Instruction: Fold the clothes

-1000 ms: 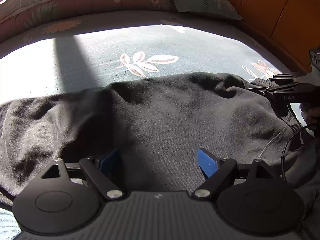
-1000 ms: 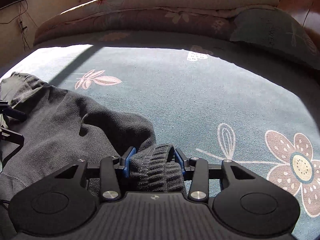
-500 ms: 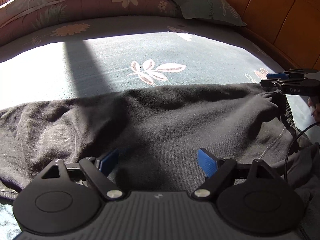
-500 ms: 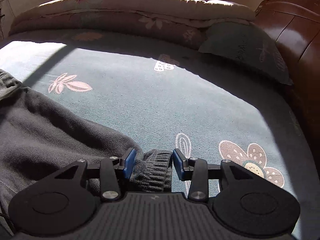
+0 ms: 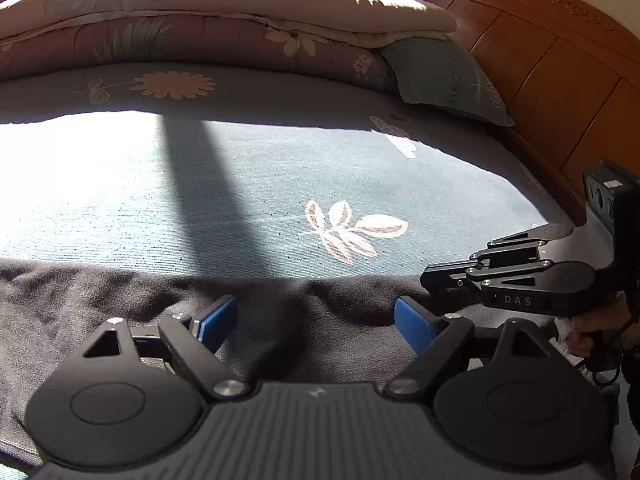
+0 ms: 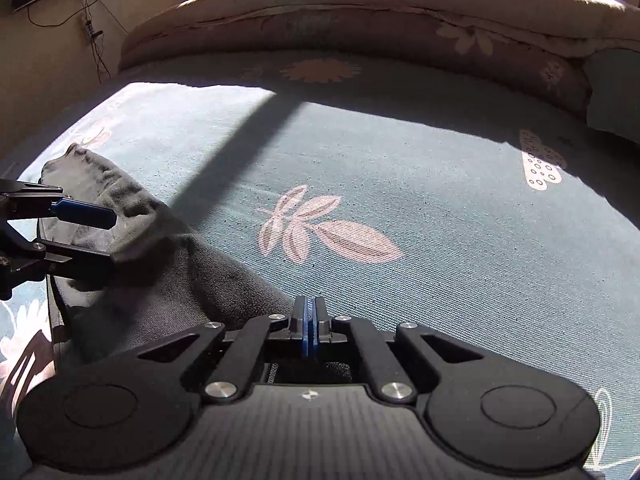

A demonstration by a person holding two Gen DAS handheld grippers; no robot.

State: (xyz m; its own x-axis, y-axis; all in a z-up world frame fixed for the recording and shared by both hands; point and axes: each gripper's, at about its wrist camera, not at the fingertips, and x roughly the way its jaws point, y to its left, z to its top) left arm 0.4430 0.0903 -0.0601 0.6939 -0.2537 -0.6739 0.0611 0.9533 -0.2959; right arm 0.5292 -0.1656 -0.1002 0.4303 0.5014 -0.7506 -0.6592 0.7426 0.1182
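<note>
A dark grey garment (image 5: 80, 304) lies spread across the near part of the bed, its far edge just past my left gripper (image 5: 316, 326). That gripper is open and low over the cloth, with nothing pinched between its blue pads (image 5: 216, 322). In the right wrist view the left gripper (image 6: 112, 236) shows at the left, its fingers straddling a raised fold of the garment (image 6: 180, 276). My right gripper (image 6: 310, 328) is shut, pads pressed together with no cloth visible between them. Some ribbed knit shows underneath, behind the pads. The right gripper (image 5: 430, 280) hangs over the garment's right end.
The teal flower-print sheet (image 5: 280, 184) stretches beyond the garment, half in bright sun. A folded quilt (image 5: 208, 20) and a pillow (image 5: 444, 76) lie at the far end. The wooden headboard (image 5: 560, 80) runs along the right. A person's hand (image 5: 584, 332) holds the right gripper.
The ribbed cuff that sat between the right gripper's pads is gone from them and the pads have shut. The left gripper moved forward to the garment's far edge, and the cloth lies flatter.
</note>
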